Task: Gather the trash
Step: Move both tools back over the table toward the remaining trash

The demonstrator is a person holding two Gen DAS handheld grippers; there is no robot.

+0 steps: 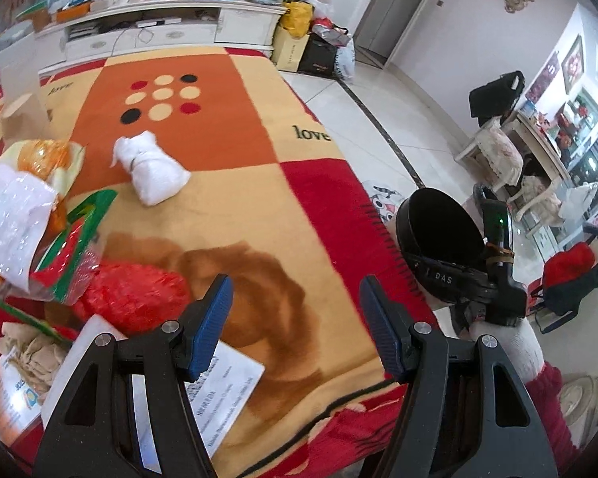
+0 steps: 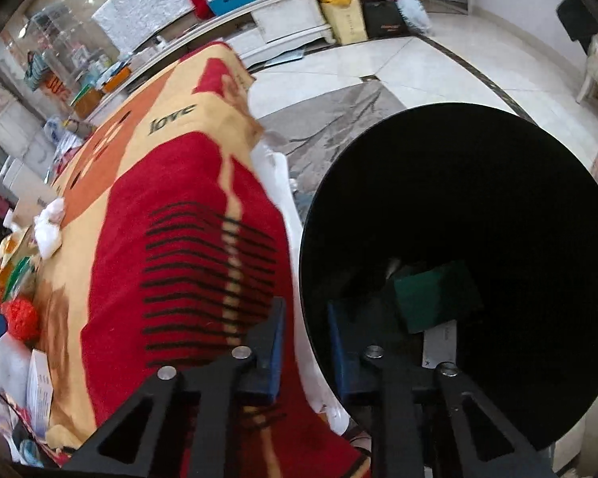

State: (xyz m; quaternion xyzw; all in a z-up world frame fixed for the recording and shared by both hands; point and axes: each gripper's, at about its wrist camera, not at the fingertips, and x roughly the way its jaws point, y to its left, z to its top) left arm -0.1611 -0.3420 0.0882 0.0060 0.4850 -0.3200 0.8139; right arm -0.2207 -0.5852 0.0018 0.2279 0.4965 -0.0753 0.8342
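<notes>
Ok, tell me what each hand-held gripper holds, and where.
Right hand-held gripper clamps the black bin by its rim. Left hand-held gripper holds nothing.

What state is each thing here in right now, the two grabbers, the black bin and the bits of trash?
left gripper: open, empty, above the blanket.
right gripper: shut on the black bin's rim.
black bin: held beside the blanket's edge, some trash already inside.
green box: lying in the bin.
white wad: crumpled, on the blanket.
red wad: crumpled, on the blanket.
printed paper: flat, under the left gripper.

bin [image 2: 478, 199]: black, round, open, beside blanket edge, green box inside | trash: white wad [image 1: 151, 167]; red crumple [image 1: 135, 298]; both on blanket
</notes>
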